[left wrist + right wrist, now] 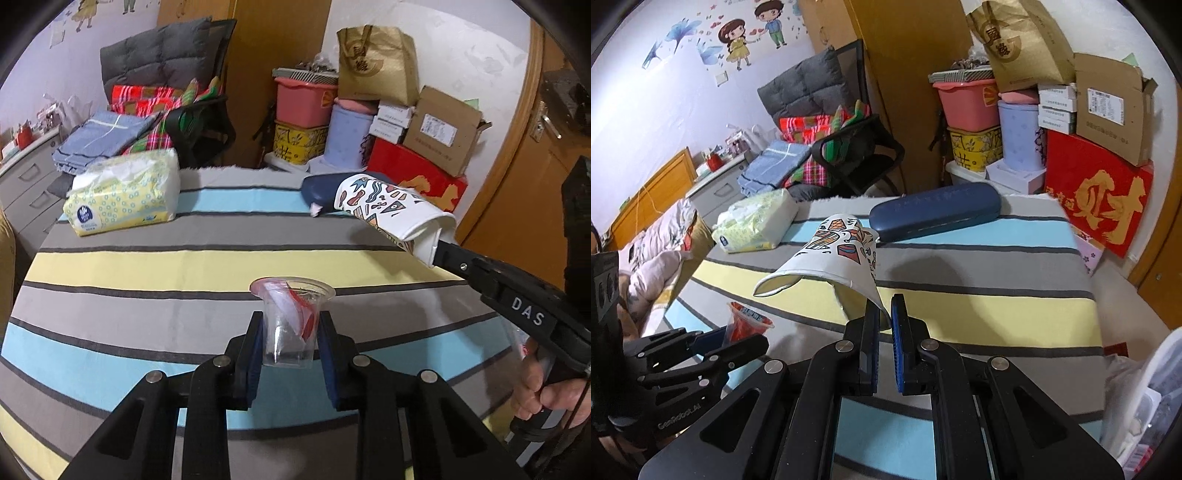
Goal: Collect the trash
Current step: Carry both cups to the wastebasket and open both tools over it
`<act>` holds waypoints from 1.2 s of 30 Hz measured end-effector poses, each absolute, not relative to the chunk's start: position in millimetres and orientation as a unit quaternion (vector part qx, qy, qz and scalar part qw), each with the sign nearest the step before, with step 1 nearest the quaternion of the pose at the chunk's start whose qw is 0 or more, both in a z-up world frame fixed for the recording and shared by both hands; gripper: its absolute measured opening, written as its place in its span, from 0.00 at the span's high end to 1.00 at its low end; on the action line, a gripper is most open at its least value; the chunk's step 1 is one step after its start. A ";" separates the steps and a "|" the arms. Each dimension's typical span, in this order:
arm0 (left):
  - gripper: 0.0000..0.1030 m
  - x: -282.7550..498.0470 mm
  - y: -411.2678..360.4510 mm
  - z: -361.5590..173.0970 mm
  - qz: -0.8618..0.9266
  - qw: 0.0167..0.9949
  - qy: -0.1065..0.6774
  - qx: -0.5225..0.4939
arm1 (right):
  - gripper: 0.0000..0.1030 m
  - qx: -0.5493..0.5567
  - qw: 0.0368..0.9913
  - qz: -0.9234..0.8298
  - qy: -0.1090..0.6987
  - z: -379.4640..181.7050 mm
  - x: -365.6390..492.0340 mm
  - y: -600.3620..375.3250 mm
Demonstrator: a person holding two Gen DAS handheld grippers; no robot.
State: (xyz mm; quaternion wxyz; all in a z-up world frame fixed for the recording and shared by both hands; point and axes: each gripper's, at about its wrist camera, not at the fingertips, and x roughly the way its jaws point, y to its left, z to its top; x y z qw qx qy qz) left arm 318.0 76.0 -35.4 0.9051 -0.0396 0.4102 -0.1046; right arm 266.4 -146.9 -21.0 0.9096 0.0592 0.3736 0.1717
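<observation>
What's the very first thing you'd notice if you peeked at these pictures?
Two cups held above the striped cloth. The left gripper has its jaws shut on a clear plastic cup with red and white scraps inside. The right gripper pinches a squashed, colourfully patterned paper cup by its rim, in front of a dark blue case.

Both views were evenly lit by soft indoor light, with strong fisheye bending and dark vignetted corners. The paper cup (831,258) cast a soft shadow on the striped cloth (997,306). Edges looked slightly blurred.
</observation>
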 end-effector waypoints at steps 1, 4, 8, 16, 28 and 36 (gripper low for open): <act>0.72 315.1 73.4 -31.7 -0.107 0.907 0.406 -0.040 | 0.94 0.060 0.910 0.170 0.372 -19.6 264.9 -148.7; 0.72 303.8 62.6 -21.2 -0.115 0.911 0.395 -0.034 | 0.94 0.066 0.915 0.164 0.363 -14.2 257.7 -158.2; 0.73 290.6 47.0 -9.8 -0.125 0.915 0.384 -0.025 | 0.94 0.077 0.920 0.154 0.352 -7.6 246.5 -174.3; 0.72 266.0 2.4 8.0 -0.159 0.917 0.365 -0.009 | 0.94 0.100 0.931 0.125 0.327 5.3 219.8 -209.4; 0.72 225.6 -76.4 27.1 -0.212 0.915 0.344 0.021 | 0.94 0.122 0.946 0.063 0.294 20.0 172.9 -268.9; 0.72 209.3 -134.8 27.6 -0.255 0.903 0.345 0.031 | 0.94 0.122 0.948 0.011 0.293 20.5 148.4 -314.6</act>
